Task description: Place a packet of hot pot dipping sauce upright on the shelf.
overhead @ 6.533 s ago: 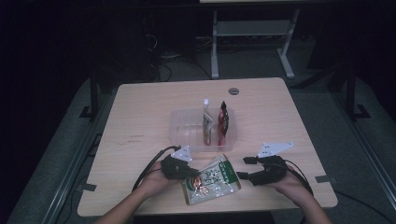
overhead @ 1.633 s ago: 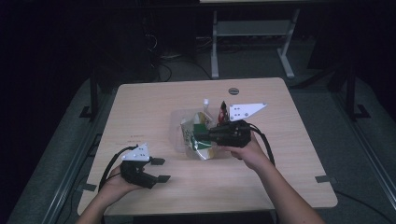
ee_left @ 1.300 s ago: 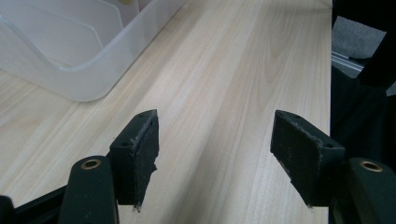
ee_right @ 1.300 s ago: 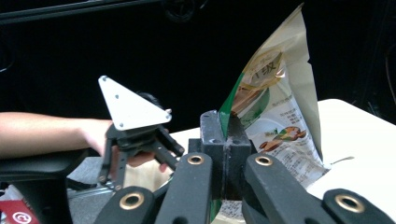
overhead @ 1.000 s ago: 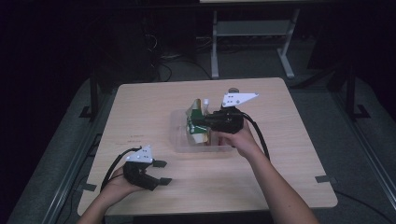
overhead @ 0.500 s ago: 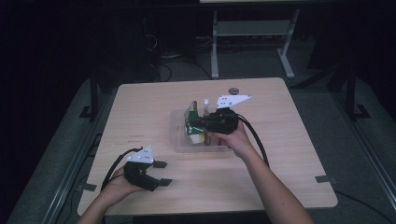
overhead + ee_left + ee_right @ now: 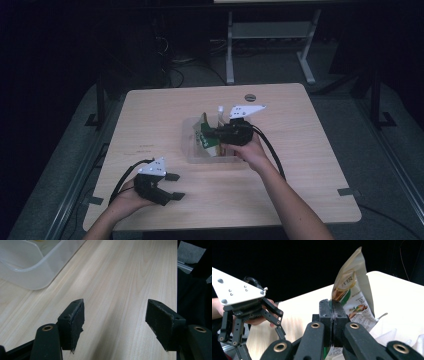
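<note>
1. High view: the clear plastic bin (image 7: pixel 192 150) sits mid-desk (image 7: pixel 310 150). The right gripper (image 7: pixel 207 135) hangs over the bin with its jaws clamped on a green snack pouch (image 7: pixel 204 131), which stands upright inside the bin. The left gripper (image 7: pixel 172 186) rests near the desk's front edge, well apart from the bin.
2. Left gripper view: jaws apart, nothing between them; a corner of the bin (image 7: pixel 30 270) lies ahead.
3. Right gripper view: jaws pressed together on the pouch (image 7: pixel 352 295); the left gripper (image 7: pixel 259 322) shows beyond.

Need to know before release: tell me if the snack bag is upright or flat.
Upright: the snack bag stands on edge in the right gripper, over the clear bin.
</note>
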The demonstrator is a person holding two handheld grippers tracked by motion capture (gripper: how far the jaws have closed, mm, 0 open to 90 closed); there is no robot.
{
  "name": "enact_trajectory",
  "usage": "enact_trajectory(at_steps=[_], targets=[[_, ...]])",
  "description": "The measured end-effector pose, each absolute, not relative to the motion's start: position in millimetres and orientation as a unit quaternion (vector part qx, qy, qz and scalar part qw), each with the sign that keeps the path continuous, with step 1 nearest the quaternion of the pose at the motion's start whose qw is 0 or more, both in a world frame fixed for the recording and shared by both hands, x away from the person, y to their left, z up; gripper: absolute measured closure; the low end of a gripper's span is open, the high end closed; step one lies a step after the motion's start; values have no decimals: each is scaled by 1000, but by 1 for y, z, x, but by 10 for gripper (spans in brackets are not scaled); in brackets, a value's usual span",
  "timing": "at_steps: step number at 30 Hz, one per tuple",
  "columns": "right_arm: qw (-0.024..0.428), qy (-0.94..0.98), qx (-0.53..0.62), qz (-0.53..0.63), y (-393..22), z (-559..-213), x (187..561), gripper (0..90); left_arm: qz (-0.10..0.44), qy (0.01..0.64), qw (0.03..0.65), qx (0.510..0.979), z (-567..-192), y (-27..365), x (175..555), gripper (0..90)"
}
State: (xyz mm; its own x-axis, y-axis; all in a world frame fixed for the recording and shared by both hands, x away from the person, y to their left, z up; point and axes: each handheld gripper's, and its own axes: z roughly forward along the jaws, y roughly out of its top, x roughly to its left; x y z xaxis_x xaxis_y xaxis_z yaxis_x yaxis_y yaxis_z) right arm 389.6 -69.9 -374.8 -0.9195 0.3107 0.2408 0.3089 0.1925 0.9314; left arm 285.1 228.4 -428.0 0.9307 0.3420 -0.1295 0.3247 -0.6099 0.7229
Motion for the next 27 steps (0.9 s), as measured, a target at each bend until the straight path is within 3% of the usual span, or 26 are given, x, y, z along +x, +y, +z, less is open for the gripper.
enact_trajectory(at_steps=[27], targets=[[34, 788, 192, 583, -84, -360, 377, 564, 10, 184, 401, 897, -428, 226, 285, 305]])
